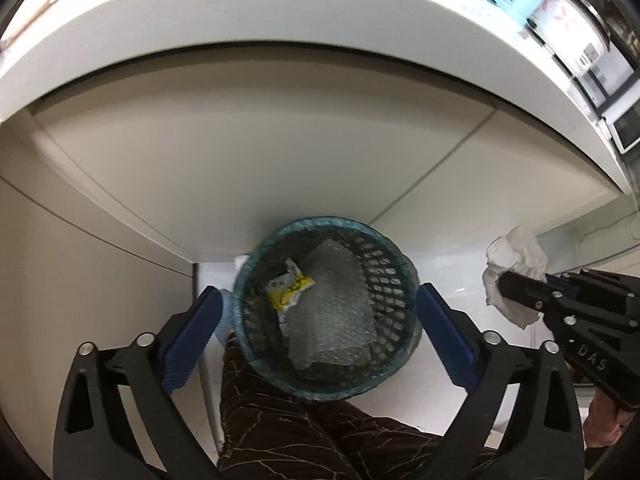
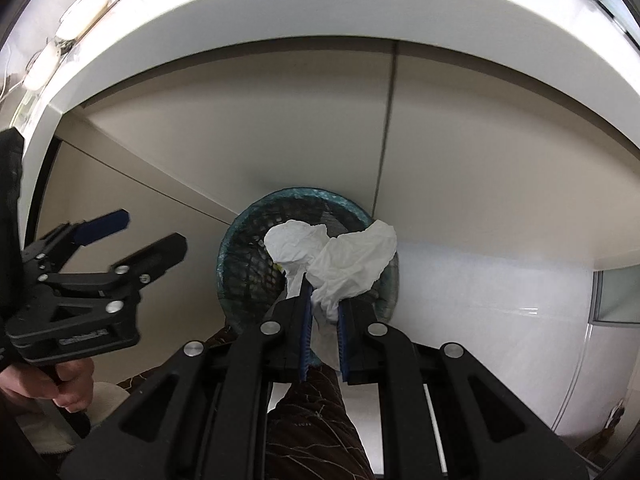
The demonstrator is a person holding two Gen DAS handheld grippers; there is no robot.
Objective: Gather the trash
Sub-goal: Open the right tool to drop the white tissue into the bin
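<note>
Blue-padded jaws of the right gripper [image 2: 324,312] pinched tight on a crumpled white tissue [image 2: 336,264], held above the near rim of the bin [image 2: 236,248]. Left gripper [image 1: 318,312] with jaws spread wide and nothing between them, one finger on either side of the bin as seen from the left wrist view. Bin: dark mesh basket with a teal liner, on the white floor against the cabinet [image 1: 240,160] beneath the counter [image 1: 280,20]; contents bubble wrap [image 1: 340,312] and a yellow wrapper [image 1: 290,288].
</note>
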